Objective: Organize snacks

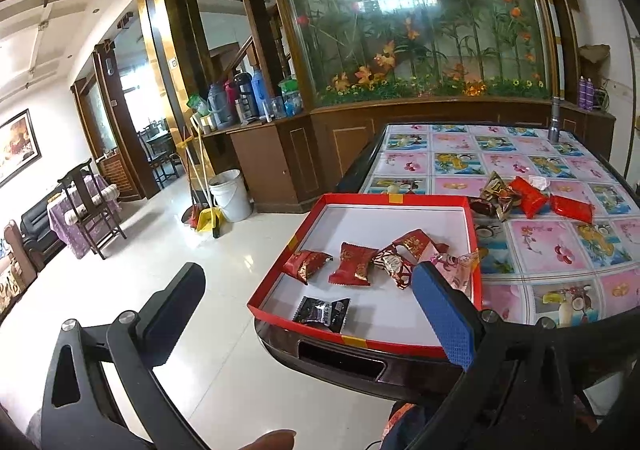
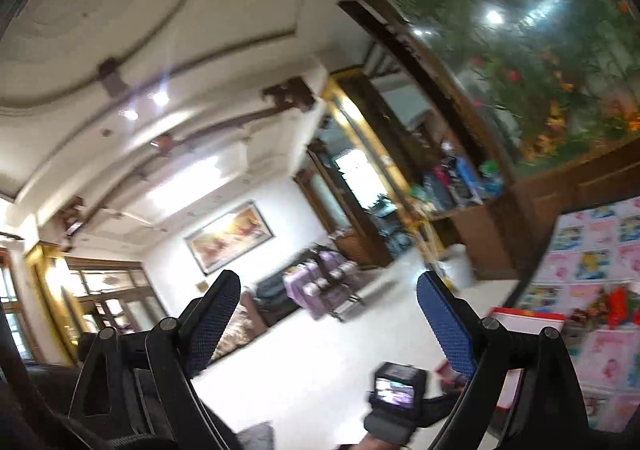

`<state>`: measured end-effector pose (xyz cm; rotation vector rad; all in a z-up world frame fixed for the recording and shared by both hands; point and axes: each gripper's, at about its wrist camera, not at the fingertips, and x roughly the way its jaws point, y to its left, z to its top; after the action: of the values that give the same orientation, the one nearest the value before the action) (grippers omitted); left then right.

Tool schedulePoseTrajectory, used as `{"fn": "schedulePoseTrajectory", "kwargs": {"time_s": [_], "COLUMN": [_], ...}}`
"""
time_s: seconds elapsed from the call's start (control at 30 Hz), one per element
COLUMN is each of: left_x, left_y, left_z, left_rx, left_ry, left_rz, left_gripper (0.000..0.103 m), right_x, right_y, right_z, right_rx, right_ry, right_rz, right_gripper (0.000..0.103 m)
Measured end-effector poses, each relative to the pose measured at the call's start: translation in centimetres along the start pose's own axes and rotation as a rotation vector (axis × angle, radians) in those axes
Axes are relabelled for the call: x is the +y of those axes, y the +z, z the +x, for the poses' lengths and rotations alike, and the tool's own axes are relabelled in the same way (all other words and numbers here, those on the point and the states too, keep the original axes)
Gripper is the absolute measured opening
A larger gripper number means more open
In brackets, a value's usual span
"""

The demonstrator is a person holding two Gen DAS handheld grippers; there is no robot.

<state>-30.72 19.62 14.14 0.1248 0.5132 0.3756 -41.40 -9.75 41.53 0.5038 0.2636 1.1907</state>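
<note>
1. In your left wrist view the room fills the whole upper half: a tall glass panel of painted bamboo and orange flowers (image 1: 420,17) takes the upper right, pale floor tiles (image 1: 168,250) run across the lower left, and a framed painting (image 1: 16,147) hangs at the far left edge.
2. A brown wooden cabinet (image 1: 280,153) crosses the middle of the frame, with flasks and bottles (image 1: 248,97) crowded on its top; a white bucket (image 1: 230,195) stands on the floor just beside it.
3. The table (image 1: 540,262), under a cloth of pink and blue picture squares, occupies the right centre and lower right.
4. A shallow red-rimmed box (image 1: 320,332) with a white floor lies on the table's near-left corner.
5. Inside the box lie red snack packets (image 1: 354,264) in a loose row and one black packet (image 1: 322,314) nearer the bottom rim.
6. More red and gold packets (image 1: 532,197) lie heaped on the cloth, up and to the right of the box.
7. Your left gripper (image 1: 304,310) has its fingers spread wide and carries nothing.
8. Your right wrist view is tilted and blurred; your right gripper (image 2: 328,322) is likewise spread apart with nothing between the fingers, pointed at the room, with the table at the right edge.
</note>
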Motion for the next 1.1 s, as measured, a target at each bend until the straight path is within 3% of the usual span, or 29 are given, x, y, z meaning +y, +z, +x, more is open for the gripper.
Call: {"fn": "schedulePoseTrajectory", "kwargs": {"time_s": [0.2, 0.47, 0.6, 0.83, 0.93, 1.03, 1.1], "left_x": [0.1, -0.2, 0.2, -1.1, -1.9, -3.5, -4.9], "left_y": [0.0, 0.1, 0.1, 0.1, 0.5, 1.1, 1.4], "left_z": [0.2, -0.2, 0.2, 0.6, 0.3, -0.3, -0.2], "left_rx": [0.005, 0.001, 0.008, 0.014, 0.004, -0.039, -0.037], "left_ry": [0.007, -0.001, 0.008, -0.006, -0.022, -0.058, -0.107], "left_rz": [-0.011, 0.011, -0.007, 0.024, 0.033, 0.060, 0.085], "left_gripper": [0.103, 0.103, 0.103, 0.103, 0.103, 0.103, 0.103], "right_x": [0.4, -0.3, 0.9, 0.3, -0.3, -2.4, -6.7], "right_y": [-0.3, -1.2, -1.1, 0.0, -0.2, -0.7, -0.9], "right_z": [-1.9, 0.1, -0.5, -1.7, -2.0, -2.0, -1.8], "right_rx": [-0.081, 0.009, -0.043, -0.104, -0.091, -0.076, -0.015], "right_ry": [-0.006, 0.051, 0.052, 0.080, 0.065, -0.114, -0.280], "right_rz": [-0.015, 0.050, -0.002, 0.037, 0.023, -0.072, -0.050], "right_gripper": [0.097, 0.097, 0.097, 0.097, 0.098, 0.100, 0.100]}}
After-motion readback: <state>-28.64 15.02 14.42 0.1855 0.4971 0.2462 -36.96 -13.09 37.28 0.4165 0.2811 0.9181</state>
